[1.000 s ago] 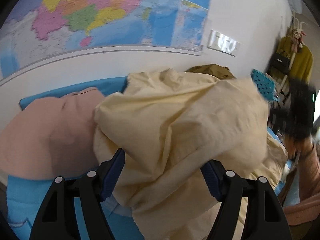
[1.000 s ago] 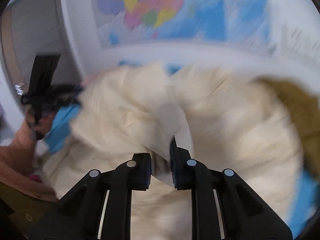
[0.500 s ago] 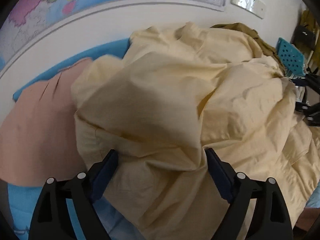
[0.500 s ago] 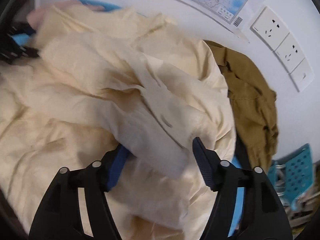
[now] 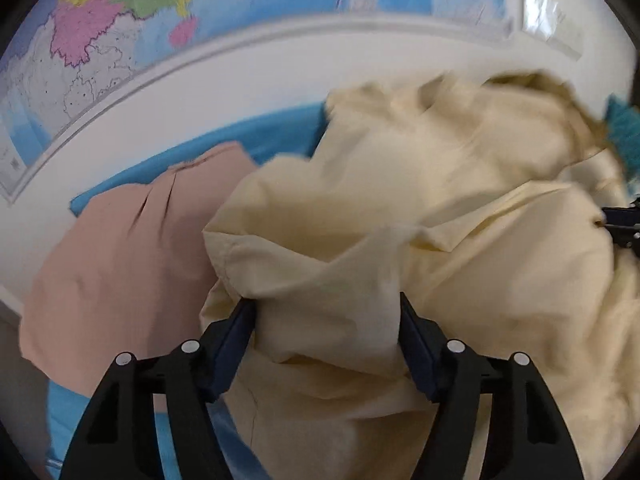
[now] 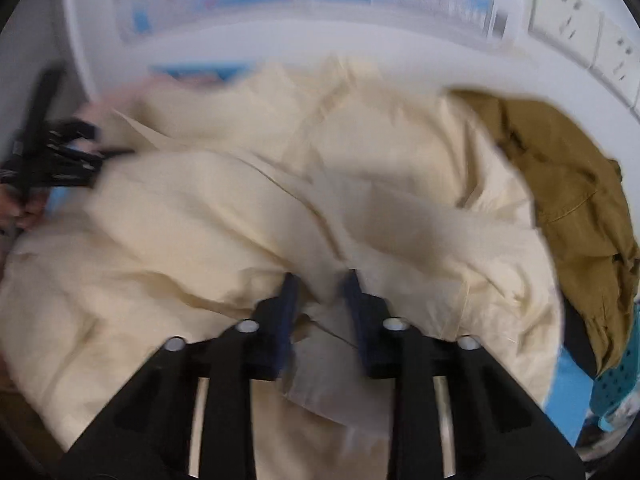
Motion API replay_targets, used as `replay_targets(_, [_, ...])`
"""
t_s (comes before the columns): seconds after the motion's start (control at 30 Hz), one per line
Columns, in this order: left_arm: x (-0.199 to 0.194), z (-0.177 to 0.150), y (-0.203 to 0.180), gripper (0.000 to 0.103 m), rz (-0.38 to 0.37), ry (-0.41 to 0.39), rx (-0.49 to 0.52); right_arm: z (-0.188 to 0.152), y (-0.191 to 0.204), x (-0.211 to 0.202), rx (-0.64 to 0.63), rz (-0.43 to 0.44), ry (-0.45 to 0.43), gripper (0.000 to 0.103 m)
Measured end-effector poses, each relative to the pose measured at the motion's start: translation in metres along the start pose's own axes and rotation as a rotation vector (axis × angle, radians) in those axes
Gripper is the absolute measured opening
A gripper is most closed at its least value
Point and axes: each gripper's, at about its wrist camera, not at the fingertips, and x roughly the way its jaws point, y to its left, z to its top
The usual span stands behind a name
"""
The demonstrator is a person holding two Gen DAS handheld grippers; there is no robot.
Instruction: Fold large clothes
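Now both grippers sit in a crumpled cream garment heaped on a blue surface below a wall map. The left gripper has just been narrowing its jaws, a thick fold of the cream cloth bunched between them and touching both pads. The right gripper has just been closing too, pinching a ridge of the same cloth. A pink garment lies beside it, an olive one behind
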Motion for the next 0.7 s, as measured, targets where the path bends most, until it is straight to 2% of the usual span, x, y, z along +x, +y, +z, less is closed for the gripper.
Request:
replay_targets(0.07, [0.004,-0.002,-0.004,0.072,0.055,-0.002,0.026,0.000,0.000,0.013,0.009,0.001,0.026,0.025])
replay_targets(0.1, [-0.001,-0.003,-0.004,0.072,0.065,-0.011,0.024,0.001,0.002,0.010,0.001,-0.002,0.025,0.030])
replay_targets(0.13, [-0.008,-0.004,-0.003,0.072,0.062,-0.025,0.019,0.000,0.002,0.000,0.001,0.009,0.007,0.049])
replay_targets(0.2, [-0.034,-0.012,0.009,0.078,-0.005,-0.074,-0.016,-0.004,0.000,-0.028,0.011,0.026,-0.074,0.074])
replay_targets(0.3, [-0.077,-0.034,0.033,0.084,-0.130,-0.140,-0.090,-0.019,-0.008,-0.062,0.033,0.033,-0.125,0.074])
replay_targets(0.37, [-0.098,-0.057,0.043,0.087,-0.220,-0.147,-0.115,-0.031,-0.018,-0.078,0.069,0.049,-0.141,0.075])
replay_targets(0.4, [-0.102,-0.062,0.041,0.090,-0.237,-0.142,-0.121,-0.041,-0.027,-0.087,0.102,0.050,-0.148,0.077])
replay_targets(0.43, [-0.106,-0.073,0.042,0.091,-0.253,-0.133,-0.129,-0.049,-0.031,-0.091,0.122,0.043,-0.151,0.082])
replay_targets(0.5, [-0.109,-0.100,0.035,0.091,-0.309,-0.086,-0.132,-0.066,-0.048,-0.098,0.185,0.030,-0.152,0.084])
replay_targets(0.6, [-0.103,-0.126,0.020,0.092,-0.334,-0.010,-0.118,-0.094,-0.076,-0.111,0.308,0.039,-0.151,0.093])
replay_targets(0.7, [-0.093,-0.146,0.015,0.092,-0.376,0.040,-0.167,-0.128,-0.101,-0.121,0.418,0.046,-0.136,0.096])
